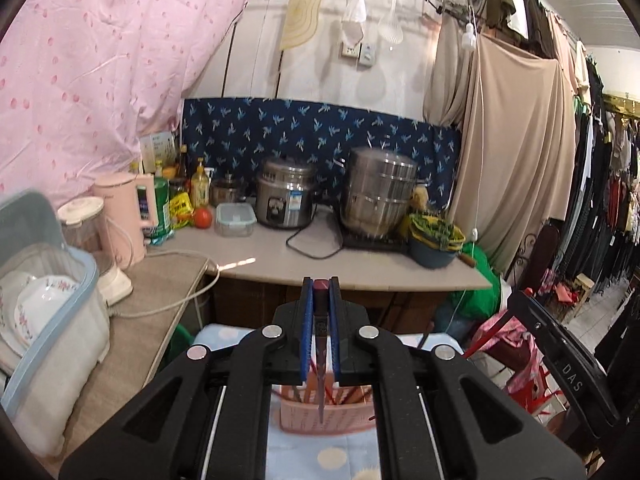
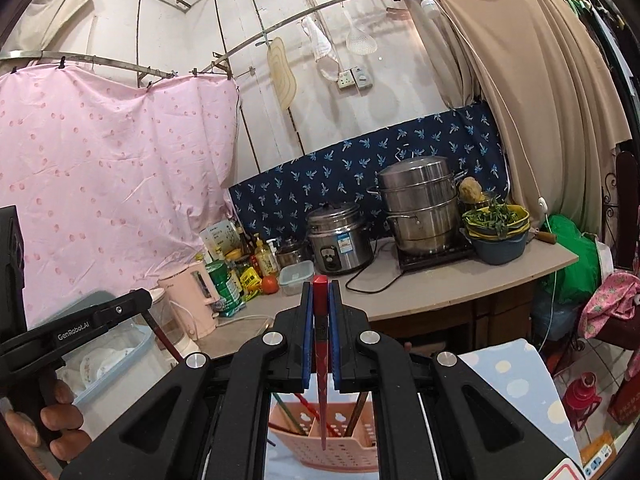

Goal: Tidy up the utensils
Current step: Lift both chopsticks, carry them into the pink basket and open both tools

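My left gripper (image 1: 321, 286) is shut on a dark red chopstick (image 1: 321, 344) that hangs point down over a pink perforated utensil basket (image 1: 320, 416). The basket holds several chopsticks (image 1: 348, 394). My right gripper (image 2: 321, 286) is shut on a red chopstick (image 2: 321, 360) that hangs point down above the same pink basket (image 2: 328, 448), its tip inside the basket's rim. The left gripper (image 2: 136, 300) also shows at the left of the right wrist view, held by a hand (image 2: 48, 420). The basket stands on a light blue dotted cloth (image 1: 320, 460).
A counter (image 1: 320, 264) ahead carries a rice cooker (image 1: 286, 196), a steel steamer pot (image 1: 380, 196), a bowl of greens (image 1: 434, 238), a pink kettle (image 1: 128, 216) and bottles. A blue-rimmed dish box with plates (image 1: 44, 312) stands at left. Clothes (image 1: 608, 184) hang at right.
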